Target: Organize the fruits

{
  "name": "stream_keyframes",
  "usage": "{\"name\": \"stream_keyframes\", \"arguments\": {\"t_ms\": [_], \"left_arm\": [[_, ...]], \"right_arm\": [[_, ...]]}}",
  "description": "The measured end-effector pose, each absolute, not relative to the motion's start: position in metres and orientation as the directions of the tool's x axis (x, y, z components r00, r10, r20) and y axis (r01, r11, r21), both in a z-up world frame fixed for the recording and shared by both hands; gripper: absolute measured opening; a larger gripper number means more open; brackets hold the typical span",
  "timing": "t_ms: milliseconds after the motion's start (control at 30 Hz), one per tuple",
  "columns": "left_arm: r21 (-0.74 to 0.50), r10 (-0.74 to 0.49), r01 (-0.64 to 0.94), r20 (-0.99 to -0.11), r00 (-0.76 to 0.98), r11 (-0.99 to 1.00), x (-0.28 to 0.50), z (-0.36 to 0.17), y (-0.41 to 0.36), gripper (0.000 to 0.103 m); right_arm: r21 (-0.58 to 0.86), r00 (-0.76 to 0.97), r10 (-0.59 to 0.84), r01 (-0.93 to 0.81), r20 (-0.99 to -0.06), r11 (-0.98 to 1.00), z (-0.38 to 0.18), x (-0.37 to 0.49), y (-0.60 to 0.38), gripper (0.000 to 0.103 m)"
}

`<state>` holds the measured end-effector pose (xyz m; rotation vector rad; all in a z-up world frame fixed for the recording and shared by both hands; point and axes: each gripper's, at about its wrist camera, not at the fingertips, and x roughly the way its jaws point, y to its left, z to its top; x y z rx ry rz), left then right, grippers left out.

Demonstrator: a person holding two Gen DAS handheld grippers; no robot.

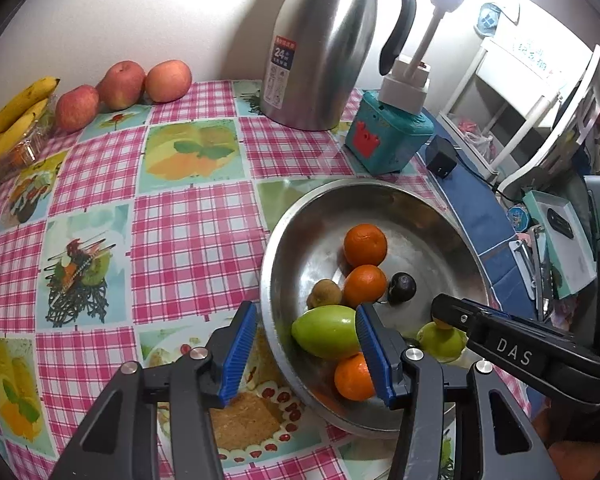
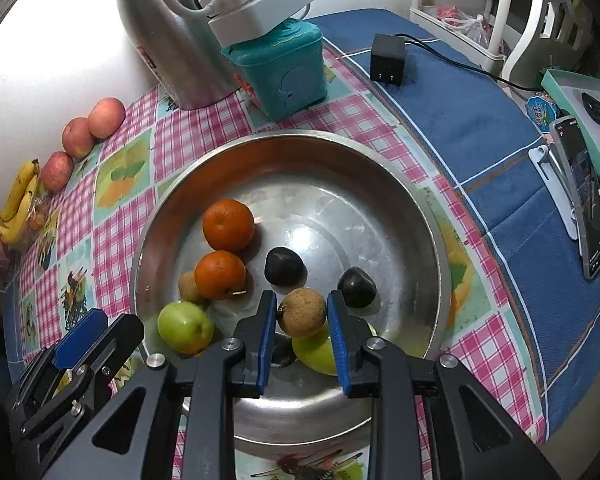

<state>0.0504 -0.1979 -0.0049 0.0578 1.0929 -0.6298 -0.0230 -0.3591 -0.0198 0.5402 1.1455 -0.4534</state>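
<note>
A steel bowl on the checked cloth holds two oranges, a third orange seen only in the left wrist view, two dark plums, kiwis, green fruits and a brown round fruit. My right gripper stands over the bowl with its jaws on both sides of the brown fruit, touching or nearly so. My left gripper is open and empty at the bowl's near rim, one finger outside it and one inside by a green fruit.
Three apples and a bunch of bananas lie at the far left by the wall. A steel thermos jug and a teal box stand behind the bowl. A black charger and a phone lie on the blue cloth.
</note>
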Motion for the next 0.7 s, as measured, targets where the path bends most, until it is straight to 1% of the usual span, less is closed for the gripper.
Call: {"name": "stream_keyframes", "arguments": {"t_ms": [367,600,667,700], "left_arm": [[-0.244,-0.395,0.427,-0.864,0.312,0.871,0.061,-0.012,-0.18,0.056],[-0.221,-0.346,0.369,-0.883,0.317,0.903,0.067,-0.016,-0.165,0.067],[-0.207,-0.326,0.35,-0.887,0.327,0.913,0.068,-0.017,-0.159,0.075],[-0.197,-0.314,0.339,-0.888,0.335,0.92,0.068,-0.018,-0.156,0.082]], "right_arm": [[0.158,0.333,-0.059,0.587,-0.941,0.794,-0.021,-0.02,-0.357,0.027],[0.156,0.332,-0.06,0.585,-0.941,0.796,-0.021,-0.02,-0.357,0.027],[0.153,0.332,-0.062,0.583,-0.941,0.798,-0.02,-0.021,-0.356,0.027],[0.153,0.333,-0.062,0.581,-0.941,0.799,-0.02,-0.021,-0.355,0.027]]}}
